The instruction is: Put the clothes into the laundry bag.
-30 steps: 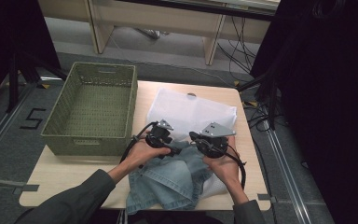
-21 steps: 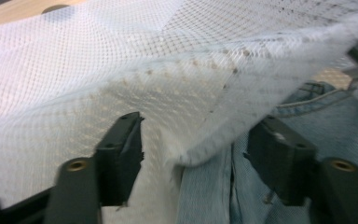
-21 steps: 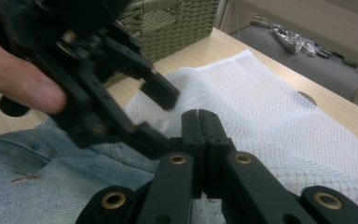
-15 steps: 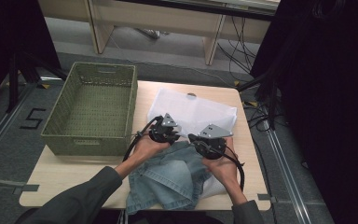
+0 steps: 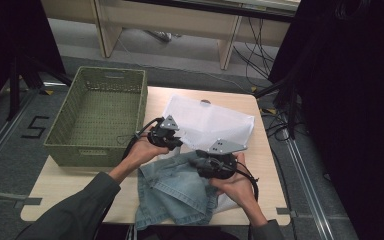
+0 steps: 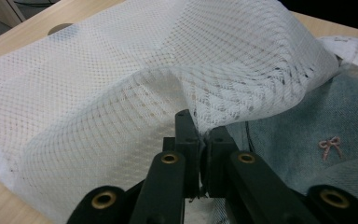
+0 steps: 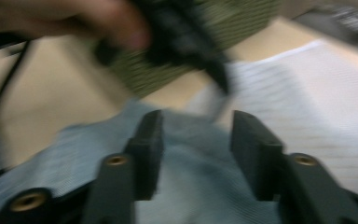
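Note:
A white mesh bag [image 5: 212, 120] lies across the table, with a blue denim garment [image 5: 172, 187] in front of it. My left gripper [image 5: 174, 141] is shut on the bag's near edge, and the left gripper view shows that gripper [image 6: 199, 135] pinching the mesh bag [image 6: 121, 93] so the net tents up over the denim [image 6: 307, 121]. My right gripper [image 5: 199, 162] hovers over the denim. In the blurred right gripper view, that gripper [image 7: 193, 135] has just been opening. Denim [image 7: 191, 191] lies between its jaws, with the pads clear of it.
A green wicker basket [image 5: 95, 150] stands at the table's left. The wooden table [image 5: 75, 177] has bare room in front of the basket and a strip at its right edge. Desk legs and cables lie on the floor beyond.
My left gripper has shifted a little up toward the bag and shut on its edge, raising the mesh. The right hand has stayed over the denim.

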Tool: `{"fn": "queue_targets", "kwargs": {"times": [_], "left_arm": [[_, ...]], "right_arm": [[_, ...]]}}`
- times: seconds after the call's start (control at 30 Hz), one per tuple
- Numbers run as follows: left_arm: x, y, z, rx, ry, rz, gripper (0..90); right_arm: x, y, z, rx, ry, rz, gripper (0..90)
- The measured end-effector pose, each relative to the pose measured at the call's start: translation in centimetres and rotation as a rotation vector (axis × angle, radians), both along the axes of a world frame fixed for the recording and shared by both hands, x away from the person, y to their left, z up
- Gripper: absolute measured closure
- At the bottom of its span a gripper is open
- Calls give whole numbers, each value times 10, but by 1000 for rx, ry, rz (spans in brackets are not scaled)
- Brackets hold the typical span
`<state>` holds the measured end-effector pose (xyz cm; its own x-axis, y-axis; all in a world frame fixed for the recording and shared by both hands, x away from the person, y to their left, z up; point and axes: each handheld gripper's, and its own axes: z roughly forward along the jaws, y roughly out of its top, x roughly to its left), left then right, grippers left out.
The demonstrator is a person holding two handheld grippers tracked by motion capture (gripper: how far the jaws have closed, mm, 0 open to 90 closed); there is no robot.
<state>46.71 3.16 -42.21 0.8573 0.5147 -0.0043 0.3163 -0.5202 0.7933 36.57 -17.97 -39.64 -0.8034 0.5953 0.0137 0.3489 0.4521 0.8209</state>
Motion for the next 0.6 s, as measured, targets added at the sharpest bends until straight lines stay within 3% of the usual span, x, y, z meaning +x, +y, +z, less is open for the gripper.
{"fn": "queue_targets", "kwargs": {"times": [0.03,0.1,0.2,0.23,0.3,0.33,0.37,0.4,0.43,0.5,0.53,0.57,0.6], "left_arm": [[1,1,0,-8,7,-1,858],[1,1,-1,-20,25,9,858],[1,2,-1,-22,35,5,857],[2,2,-1,-21,37,1,856],[2,1,-1,-19,40,1,856],[1,1,-2,-32,45,8,856],[2,2,-2,-19,43,-1,856],[1,1,-2,-31,45,6,856],[1,2,-2,-29,45,5,856],[2,4,-3,-27,51,0,858],[1,3,-3,-42,55,5,858],[1,4,-3,-35,53,4,860],[1,5,-3,-33,51,1,861]], "right_arm": [[-5,3,-1,-7,-14,18,459],[-13,12,-6,-20,35,68,405],[-19,29,-15,-64,45,117,359],[-21,36,-19,-88,68,140,349],[-24,48,-28,-133,68,149,329],[-26,54,-35,-175,57,138,326],[-27,59,-41,-238,70,138,331],[-26,64,-49,-278,55,141,360],[-27,65,-55,-295,96,123,450],[-22,63,-65,-329,115,124,658],[-20,61,-67,-345,115,119,730],[-19,59,-68,-367,77,117,775],[-19,57,-65,-356,76,104,811]]}}
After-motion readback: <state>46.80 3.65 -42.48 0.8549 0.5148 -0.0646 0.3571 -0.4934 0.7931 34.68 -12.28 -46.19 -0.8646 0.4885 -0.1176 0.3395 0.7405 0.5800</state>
